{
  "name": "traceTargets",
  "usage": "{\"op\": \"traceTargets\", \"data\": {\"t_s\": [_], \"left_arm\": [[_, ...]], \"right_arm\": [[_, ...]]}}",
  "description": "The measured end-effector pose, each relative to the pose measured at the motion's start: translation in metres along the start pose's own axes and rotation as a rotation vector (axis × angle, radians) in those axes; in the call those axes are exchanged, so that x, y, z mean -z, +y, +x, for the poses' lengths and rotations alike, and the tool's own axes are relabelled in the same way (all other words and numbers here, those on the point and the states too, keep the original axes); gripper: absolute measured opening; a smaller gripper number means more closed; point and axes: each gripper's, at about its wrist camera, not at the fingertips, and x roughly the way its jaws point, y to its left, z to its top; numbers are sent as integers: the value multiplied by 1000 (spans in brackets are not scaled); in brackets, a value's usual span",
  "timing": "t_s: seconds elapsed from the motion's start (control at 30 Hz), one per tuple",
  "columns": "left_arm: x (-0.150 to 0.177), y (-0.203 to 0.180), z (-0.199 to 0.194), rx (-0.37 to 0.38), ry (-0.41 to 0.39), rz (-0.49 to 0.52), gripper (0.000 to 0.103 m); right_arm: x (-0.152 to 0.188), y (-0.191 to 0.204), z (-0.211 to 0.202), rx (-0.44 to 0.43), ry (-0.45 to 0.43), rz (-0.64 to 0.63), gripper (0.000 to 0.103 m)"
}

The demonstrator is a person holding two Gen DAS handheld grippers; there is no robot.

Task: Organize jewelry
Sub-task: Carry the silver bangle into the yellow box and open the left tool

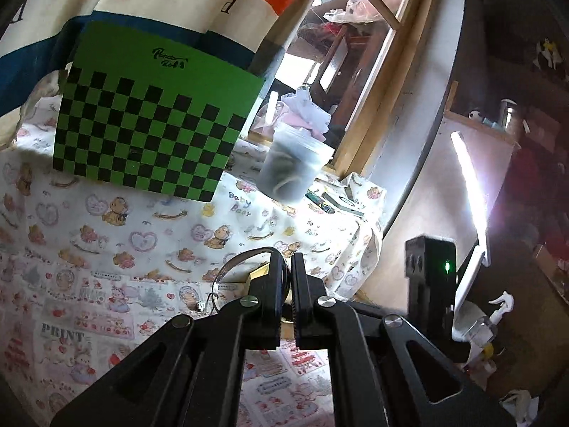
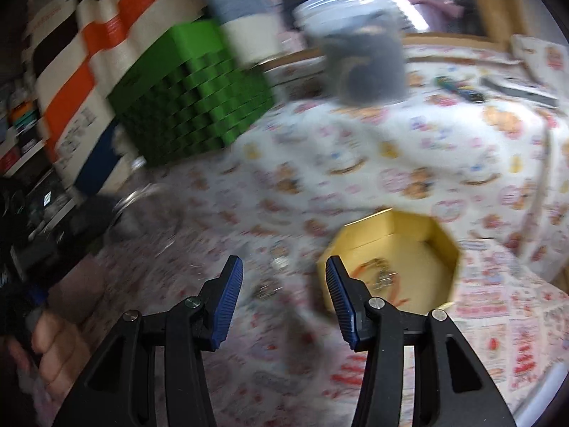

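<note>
- Cluttered room, bench (image 1: 149,245) under a bear-print cloth, green checkerboard (image 1: 153,135) propped at the back, plastic tub (image 1: 291,167) beside it.
- Your left tool (image 1: 288,263) is clenched on a thin silver bangle (image 1: 236,261); the ring arcs out to the left of the fingers, with a fine wire and small charm hanging below.
- Your right tool (image 2: 284,299) is released, nothing between its blue pads (image 2: 227,306); it hovers over the cloth just left of the gold octagonal box (image 2: 391,259).
- Box is open, with some jewelry (image 2: 382,275) already on its floor; more small pieces (image 2: 266,290) look loose on the cloth, too blurred to name.
- Likely step: carry the bangle to the box. Keep the grip firm, come in over the rim, lower before letting go so the ring doesn't bounce out.
- Watch the dangling charm; it could snag on the box wall.
- Keep your right tool clear of the opening.
</note>
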Motion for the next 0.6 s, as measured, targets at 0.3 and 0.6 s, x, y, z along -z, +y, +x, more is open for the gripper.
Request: {"op": "traceTargets", "data": {"t_s": [0.3, 0.6], "left_arm": [[7, -5, 10, 49, 32, -4, 4], [8, -2, 10, 32, 8, -4, 4]], "right_arm": [[21, 34, 34, -83, 44, -29, 38], [17, 32, 18, -86, -26, -45, 3]]}}
